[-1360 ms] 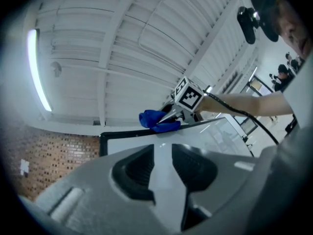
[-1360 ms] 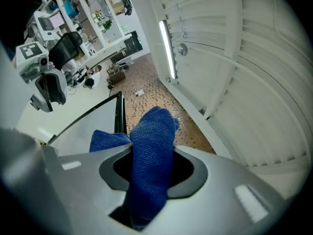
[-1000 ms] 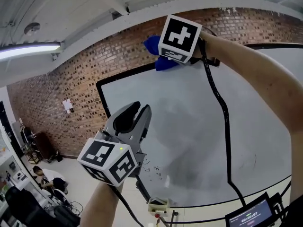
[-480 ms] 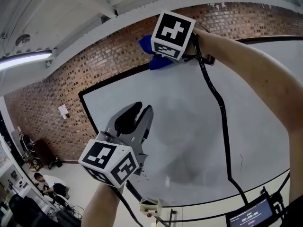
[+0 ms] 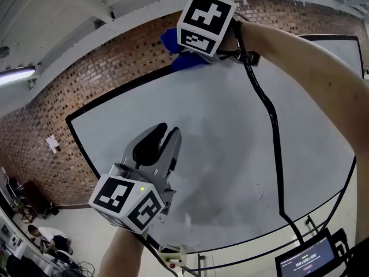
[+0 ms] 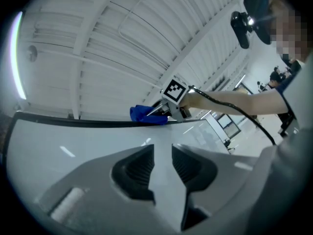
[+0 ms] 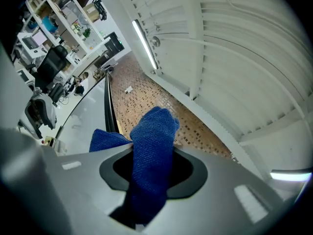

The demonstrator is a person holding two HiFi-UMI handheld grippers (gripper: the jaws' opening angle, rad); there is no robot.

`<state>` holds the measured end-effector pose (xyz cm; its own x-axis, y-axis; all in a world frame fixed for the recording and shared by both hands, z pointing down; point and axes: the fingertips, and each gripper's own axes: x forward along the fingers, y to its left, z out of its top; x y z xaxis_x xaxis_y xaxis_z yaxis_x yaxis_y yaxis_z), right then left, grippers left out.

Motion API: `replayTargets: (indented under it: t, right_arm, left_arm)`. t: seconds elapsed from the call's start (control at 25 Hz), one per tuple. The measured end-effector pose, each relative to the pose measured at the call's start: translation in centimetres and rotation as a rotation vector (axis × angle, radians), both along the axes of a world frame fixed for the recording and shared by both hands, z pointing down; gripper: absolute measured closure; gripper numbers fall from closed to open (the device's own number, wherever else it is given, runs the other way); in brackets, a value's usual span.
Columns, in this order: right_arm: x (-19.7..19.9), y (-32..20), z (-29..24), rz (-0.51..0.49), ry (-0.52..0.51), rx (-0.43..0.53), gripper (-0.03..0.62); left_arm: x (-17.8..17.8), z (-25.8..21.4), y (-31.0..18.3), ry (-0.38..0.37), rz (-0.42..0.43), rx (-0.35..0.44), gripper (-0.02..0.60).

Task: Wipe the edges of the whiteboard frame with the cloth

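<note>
The whiteboard has a thin black frame and hangs on a brick wall. A blue cloth lies against the top frame edge with my right gripper shut on it; the marker cube hides its fingers in the head view. In the right gripper view the cloth bulges out between the jaws of the right gripper, beside the frame. My left gripper hovers before the middle of the board, jaws slightly apart, nothing between them. In the left gripper view the left gripper points toward the cloth on the frame.
A black cable hangs from the right gripper across the board. A small screen sits at the lower right. Behind the board is a brick wall. A person sits far below left, and shelves stand in the room.
Both grippers have shifted to the right along the board, away from its top left corner. The cloth has slid along the top frame edge, and the board's right end has come into view.
</note>
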<state>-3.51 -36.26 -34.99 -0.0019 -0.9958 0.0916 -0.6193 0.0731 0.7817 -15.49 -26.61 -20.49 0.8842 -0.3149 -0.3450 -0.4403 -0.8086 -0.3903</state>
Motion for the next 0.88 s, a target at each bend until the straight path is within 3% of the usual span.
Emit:
replayTargets:
  t: [0.24, 0.48, 0.68, 0.88]
  right_arm:
    - [5.5, 2.3, -0.4, 0.023, -0.005, 0.01, 0.462]
    - [10.2, 4.6, -1.2, 0.015, -0.005, 0.034, 0.462]
    - [11.9, 5.0, 0.1, 0.007, -0.034, 0.072, 0.462]
    - [14.5, 5.2, -0.5, 0.047, -0.056, 0.073, 0.462]
  left_arm:
    - [4.7, -1.1, 3.6, -0.007, 0.019, 0.041, 0.465]
    - [9.6, -1.6, 6.7, -0.001, -0.009, 0.03, 0.465]
    - [10.7, 1.5, 7.6, -0.042, -0.014, 0.025, 0.465]
    - [10.3, 0.8, 7.2, -0.056, -0.023, 0.031, 0.465]
